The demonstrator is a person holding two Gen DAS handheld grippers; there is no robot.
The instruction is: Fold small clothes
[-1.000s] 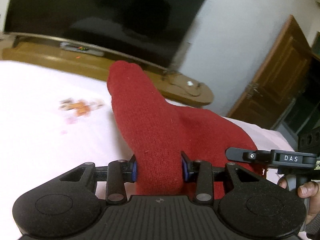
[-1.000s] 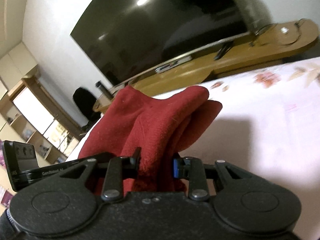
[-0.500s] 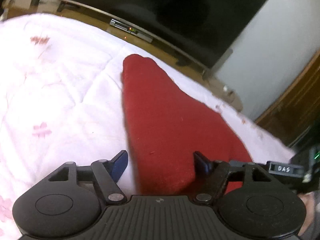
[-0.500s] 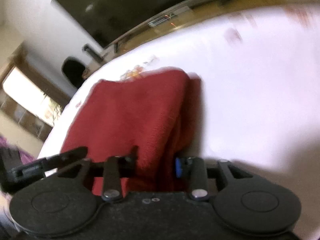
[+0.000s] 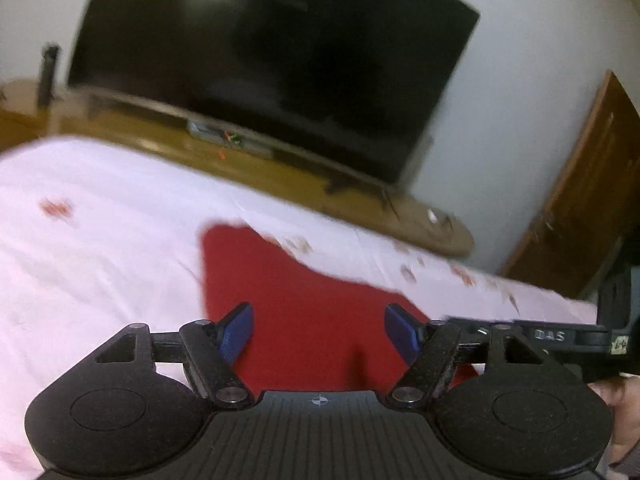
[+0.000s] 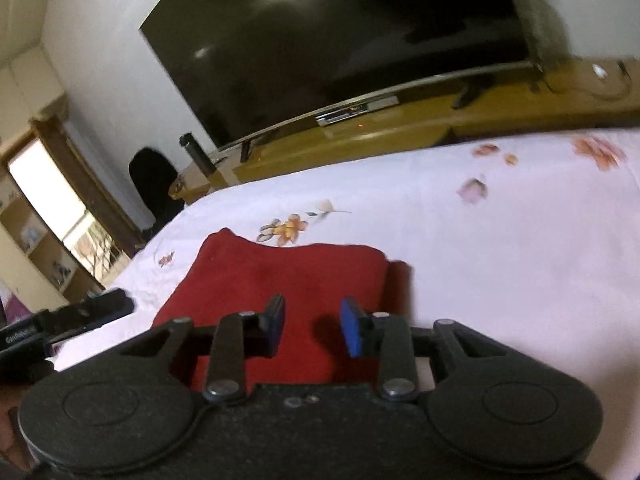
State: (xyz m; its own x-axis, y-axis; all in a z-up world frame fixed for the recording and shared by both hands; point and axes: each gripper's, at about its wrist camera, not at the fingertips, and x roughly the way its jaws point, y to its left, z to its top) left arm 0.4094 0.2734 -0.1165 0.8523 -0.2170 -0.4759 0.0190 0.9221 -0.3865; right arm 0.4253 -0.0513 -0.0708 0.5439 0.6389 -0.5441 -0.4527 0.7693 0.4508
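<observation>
A red knit garment (image 5: 304,300) lies folded and flat on the pale floral bedsheet (image 5: 100,248). My left gripper (image 5: 320,332) hovers over its near edge, open, with both blue pads clear of the cloth. In the right wrist view the same garment (image 6: 288,276) is a flat rectangle. My right gripper (image 6: 312,328) has its jaws narrow, and the garment's near edge fills the gap between the pads. Each gripper shows at the edge of the other's view: the right one (image 5: 560,336) and the left one (image 6: 80,316).
A large dark television (image 5: 272,60) stands on a low wooden cabinet (image 5: 304,184) beyond the bed's far edge. A wooden door (image 5: 580,200) is at the right. Shelves (image 6: 36,232) and a dark chair (image 6: 152,180) stand off the bed's left side.
The garment was held up bunched between both grippers and now lies flat on the bed. The left jaws opened and let go of it. Both grippers came down and drew back.
</observation>
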